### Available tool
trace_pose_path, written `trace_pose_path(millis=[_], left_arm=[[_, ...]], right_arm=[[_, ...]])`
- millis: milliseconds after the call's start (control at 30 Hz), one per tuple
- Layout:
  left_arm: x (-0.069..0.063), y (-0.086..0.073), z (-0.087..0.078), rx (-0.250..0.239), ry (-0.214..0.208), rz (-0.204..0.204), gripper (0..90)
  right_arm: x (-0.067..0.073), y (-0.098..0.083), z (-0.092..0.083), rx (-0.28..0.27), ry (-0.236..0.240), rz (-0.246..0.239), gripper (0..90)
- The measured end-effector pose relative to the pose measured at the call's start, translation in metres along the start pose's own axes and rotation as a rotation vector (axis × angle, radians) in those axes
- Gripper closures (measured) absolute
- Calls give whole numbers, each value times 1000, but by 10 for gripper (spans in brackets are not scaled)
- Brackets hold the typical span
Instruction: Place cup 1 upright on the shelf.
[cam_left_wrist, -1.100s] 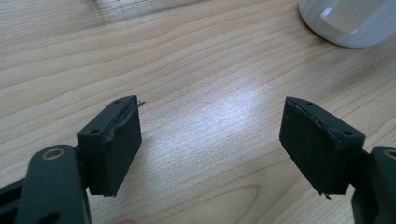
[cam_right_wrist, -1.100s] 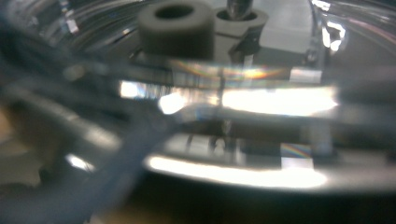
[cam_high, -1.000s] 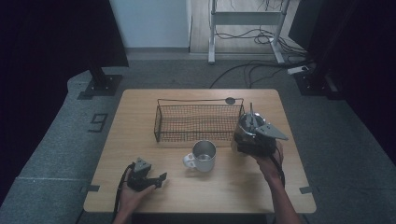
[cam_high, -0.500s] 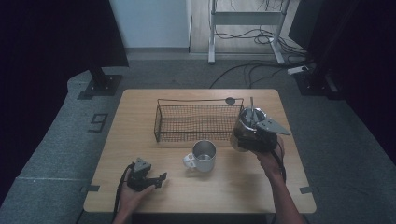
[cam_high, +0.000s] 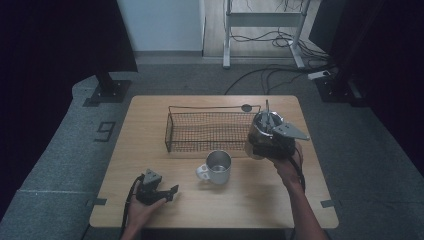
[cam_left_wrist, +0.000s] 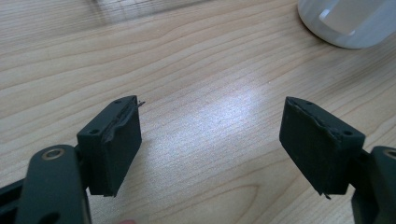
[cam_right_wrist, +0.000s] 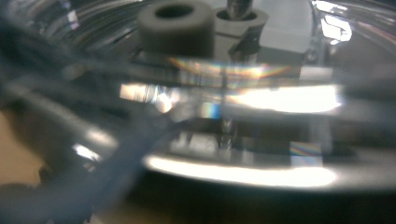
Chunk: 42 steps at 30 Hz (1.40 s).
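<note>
Dim room, table lit; right gripper view blurred, strong glare streaks.

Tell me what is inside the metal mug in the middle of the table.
The metal mug looks empty: the high view shows only its shiny inner wall and bottom. The near part of the inside is hidden by the rim, so something small there cannot be ruled out.

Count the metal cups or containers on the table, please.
2. A handled metal mug stands on the table in front of the wire basket. A shiny metal container sits at the basket's right end, at the right gripper. None seems hidden.
</note>
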<state>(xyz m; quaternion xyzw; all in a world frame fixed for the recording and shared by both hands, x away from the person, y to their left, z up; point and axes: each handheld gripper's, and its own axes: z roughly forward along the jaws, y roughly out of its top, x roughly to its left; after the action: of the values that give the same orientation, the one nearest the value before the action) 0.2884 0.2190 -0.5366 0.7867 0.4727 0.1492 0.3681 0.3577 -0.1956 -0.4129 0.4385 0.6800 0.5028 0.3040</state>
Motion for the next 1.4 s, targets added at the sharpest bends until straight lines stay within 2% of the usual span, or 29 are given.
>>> trace_pose_path(millis=[1400], left_arm=[[2, 0, -2, -8, 4, -6, 214]], right_arm=[[-1, 22, 15, -3, 8, -5, 36]])
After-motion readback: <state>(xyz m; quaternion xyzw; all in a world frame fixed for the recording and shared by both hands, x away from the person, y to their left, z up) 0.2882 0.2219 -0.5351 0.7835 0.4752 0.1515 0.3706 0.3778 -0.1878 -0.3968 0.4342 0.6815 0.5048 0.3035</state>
